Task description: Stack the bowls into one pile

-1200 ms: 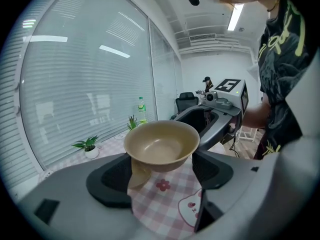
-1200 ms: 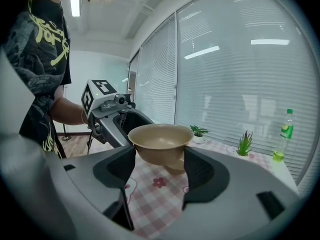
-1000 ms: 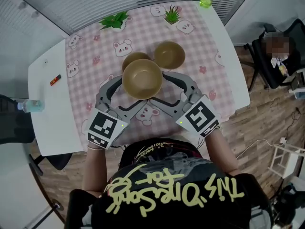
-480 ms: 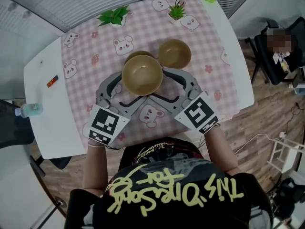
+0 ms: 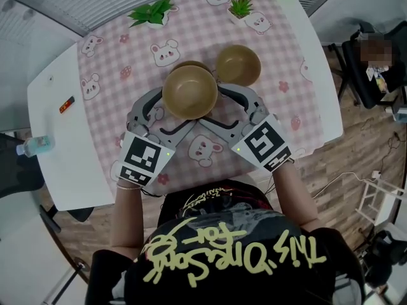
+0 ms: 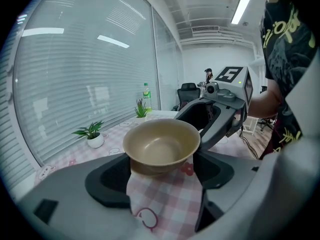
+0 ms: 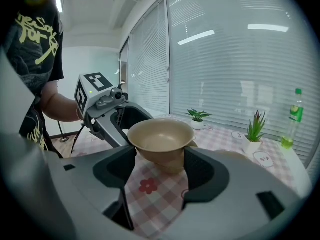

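The bowl in hand (image 5: 189, 92) is up off the pink checked cloth (image 5: 121, 56), carried by both tools at once. The left gripper (image 6: 161, 170) has its jaws spread fairly wide and pressed against the bowl's lower wall on either side. The right gripper (image 7: 159, 166) does the same from the opposite side. My guess on why two: it's a round, slick-looking bowl, so pinching it from both sides keeps it level and stops it tipping on the way over.

Just past the bowl in hand, half hidden under its far rim, there's a second bowl (image 5: 191, 64) sitting on the cloth. So it looks like the carried one is lined up nearly over it, ready to be lowered in.

A third bowl (image 5: 238, 65) sits just to the right of the bowl in hand, beyond the right gripper's jaw, touching nothing I can see. Probably next for the pile.

Further out from the bowl in hand, two little potted plants (image 5: 152, 13) (image 5: 241, 5) sit at the cloth's far edge.
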